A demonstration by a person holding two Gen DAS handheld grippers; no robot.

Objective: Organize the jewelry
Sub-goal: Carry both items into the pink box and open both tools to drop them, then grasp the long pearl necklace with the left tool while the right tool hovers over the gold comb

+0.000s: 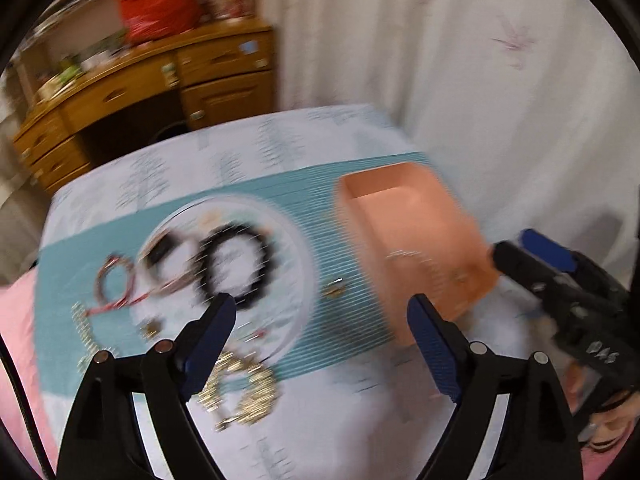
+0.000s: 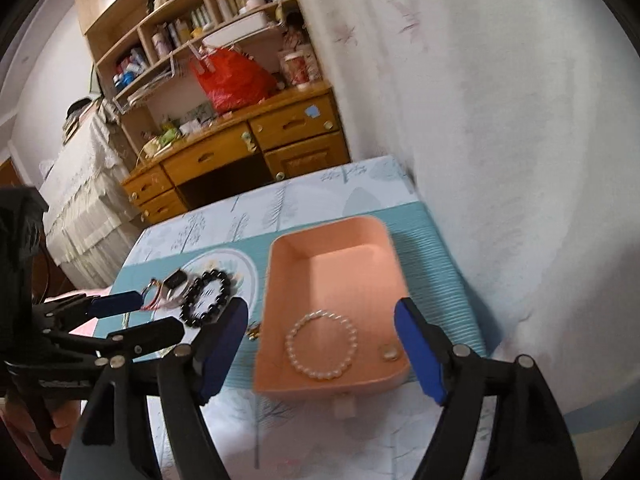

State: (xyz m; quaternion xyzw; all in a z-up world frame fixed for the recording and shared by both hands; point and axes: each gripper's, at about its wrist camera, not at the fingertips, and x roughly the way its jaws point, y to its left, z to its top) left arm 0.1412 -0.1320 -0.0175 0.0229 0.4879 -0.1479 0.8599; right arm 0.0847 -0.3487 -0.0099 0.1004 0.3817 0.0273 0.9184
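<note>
Your left tool (image 1: 322, 316) wide, empty; right tool (image 2: 320, 320) wide, empty above tray (image 2: 276, 280). Pearl bracelet (image 2: 321, 345) already in. Next: pick black bracelet (image 1: 234, 264), mid-worktop.

L gripper (image 1: 322, 310) open, empty, above teal mat (image 1: 280, 196); black bead bracelet (image 1: 236, 264) left, peach tray (image 1: 404, 248) right.

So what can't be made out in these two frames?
- Left wrist view: motion blur smears the gold chains and red cord; separate pieces can't be counted.
- Right wrist view: the small object beside the pearl bracelet in the pink tray is too small to identify.
- The left claw hides jewelry beyond it.
</note>
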